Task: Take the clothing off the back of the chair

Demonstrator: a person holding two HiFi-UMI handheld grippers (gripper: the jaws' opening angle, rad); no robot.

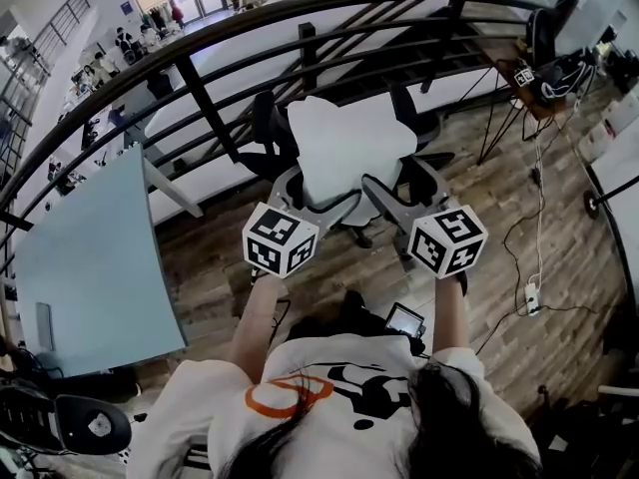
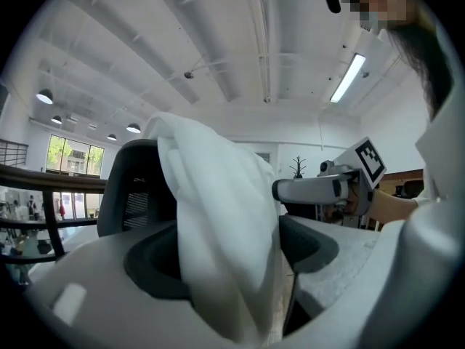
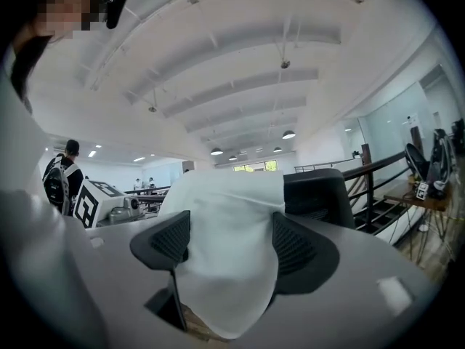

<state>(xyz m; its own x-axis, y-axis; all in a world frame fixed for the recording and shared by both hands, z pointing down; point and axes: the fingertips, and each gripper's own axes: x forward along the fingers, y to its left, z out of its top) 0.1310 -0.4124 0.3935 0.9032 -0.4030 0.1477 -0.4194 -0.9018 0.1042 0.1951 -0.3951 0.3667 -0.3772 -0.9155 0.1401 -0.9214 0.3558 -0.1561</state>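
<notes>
A white garment (image 1: 344, 148) hangs over the back of a black office chair (image 1: 265, 128) straight ahead of me. My left gripper (image 1: 298, 190) and right gripper (image 1: 397, 196) reach up to its lower edge, one on each side. In the left gripper view the white cloth (image 2: 218, 217) fills the gap between the grey jaws of that gripper (image 2: 229, 257), which is shut on it. The right gripper (image 3: 229, 247) likewise pinches a fold of the cloth (image 3: 229, 217) between its dark pads (image 3: 168, 242). The chair's backrest (image 3: 323, 191) shows behind the cloth.
A curved black railing (image 1: 300, 28) runs just beyond the chair. A pale blue table (image 1: 90, 257) stands at the left. A desk with gear (image 1: 544, 63) is at the top right, with cables and a power strip (image 1: 532, 297) on the wooden floor. Another chair (image 1: 70, 422) sits at the bottom left.
</notes>
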